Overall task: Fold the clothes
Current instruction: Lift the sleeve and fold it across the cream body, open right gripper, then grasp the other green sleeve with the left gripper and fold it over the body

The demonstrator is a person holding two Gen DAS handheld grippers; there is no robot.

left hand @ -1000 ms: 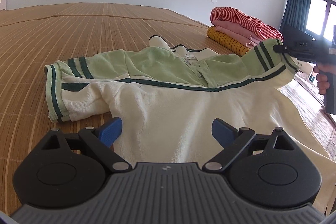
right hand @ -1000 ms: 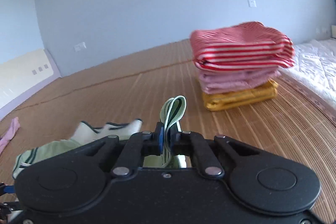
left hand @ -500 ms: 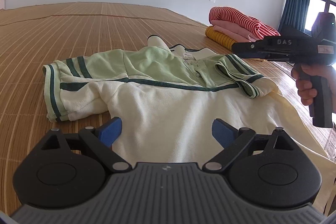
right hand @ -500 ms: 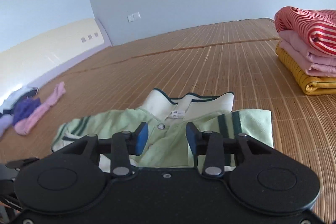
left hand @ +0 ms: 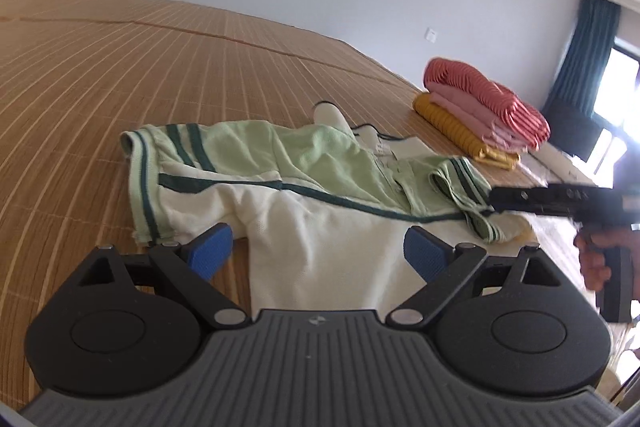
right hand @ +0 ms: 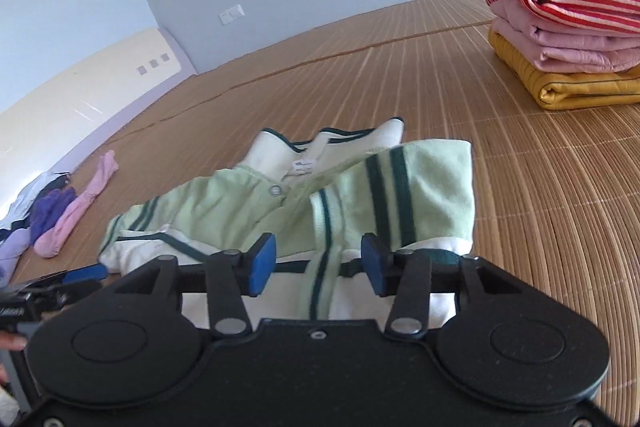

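Mid-fold on the mat (left hand: pixel 120 75): shirt (left hand: pixel 320 235) spread flat, one sleeve (right hand: pixel 420 195) laid inward beside the collar, the other (left hand: pixel 160 179) spread outward. Left gripper (left hand: pixel 318 253) and right gripper (right hand: pixel 318 263) above shirt, jaws apart, empty. Likely next: outspread sleeve pinched, folded toward collar.

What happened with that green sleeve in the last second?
The right gripper let go of the shirt's right sleeve after carrying it inward; it now lies folded across the shirt, jaws open. The left gripper stayed open and empty, and the folded stack did not move.
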